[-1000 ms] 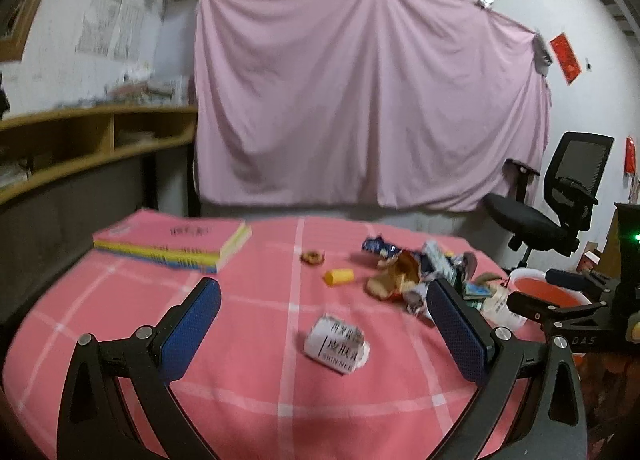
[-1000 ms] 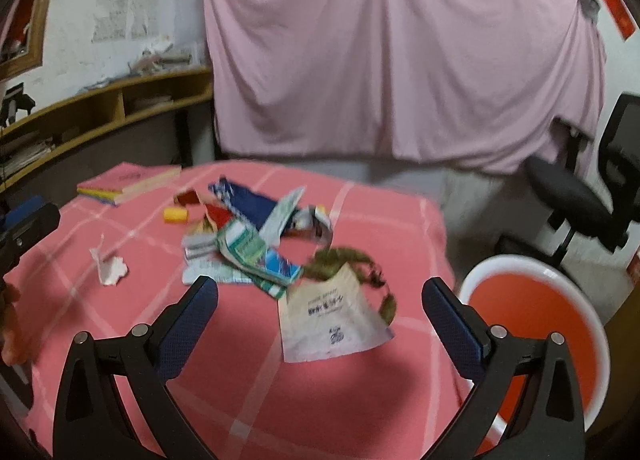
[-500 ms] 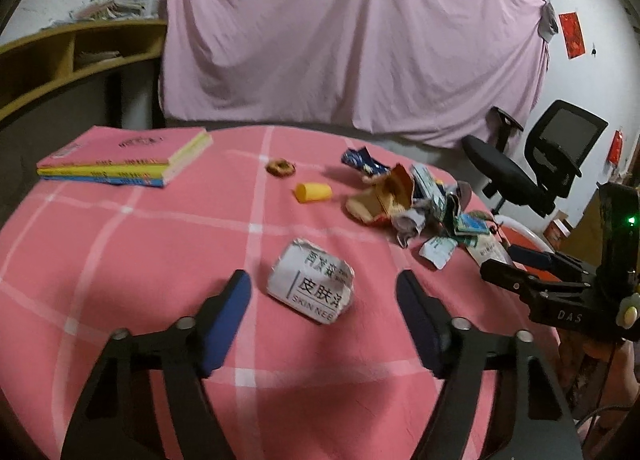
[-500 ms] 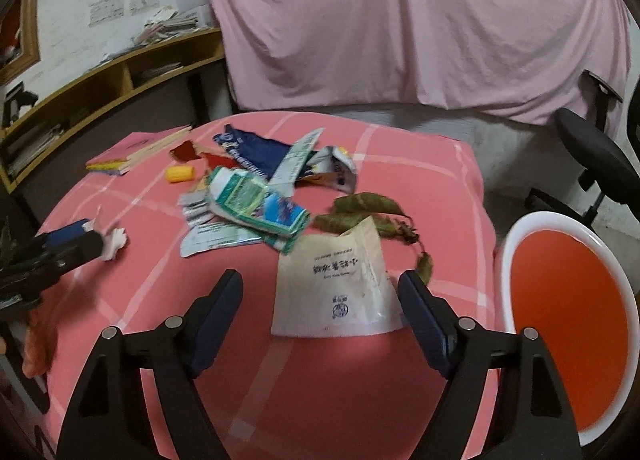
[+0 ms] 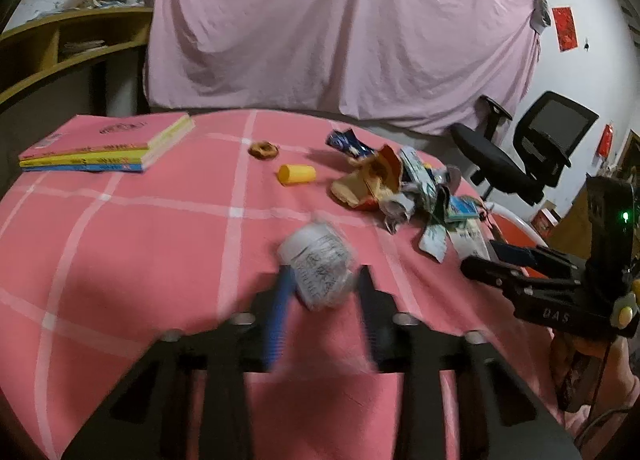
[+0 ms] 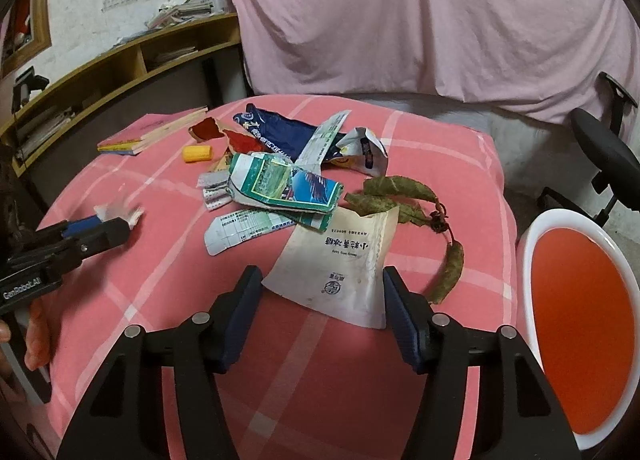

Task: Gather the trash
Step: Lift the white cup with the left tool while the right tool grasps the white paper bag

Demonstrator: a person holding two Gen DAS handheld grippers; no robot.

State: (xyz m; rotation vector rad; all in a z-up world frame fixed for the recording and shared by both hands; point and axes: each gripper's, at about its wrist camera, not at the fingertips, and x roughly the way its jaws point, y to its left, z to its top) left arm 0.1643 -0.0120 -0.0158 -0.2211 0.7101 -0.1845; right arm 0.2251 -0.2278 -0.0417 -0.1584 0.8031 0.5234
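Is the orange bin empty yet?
Empty as far as visible: the orange bin beside the table shows only bare orange interior; its lower part is cut off.

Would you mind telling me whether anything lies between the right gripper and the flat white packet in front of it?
Nothing visible does. The white packet lies directly between the closing jaws of the right gripper; the wrapper pile and dried leaves sit at its far end.

Counts on the pink checked bench (image 6: 160, 187)

Two grippers: left gripper (image 5: 324, 292), right gripper (image 6: 320, 300). One crumpled paper wad (image 5: 320, 264), one flat white sachet (image 6: 340, 260), one yellow cap (image 6: 197, 153), one small brown ring (image 5: 263, 149), one sprig of dried leaves (image 6: 400, 195). One stack of books (image 5: 108, 143), their number unclear. One orange bin (image 6: 580, 324). One office chair (image 5: 532, 147). The wrapper heap (image 6: 280, 163) is too tangled to count.
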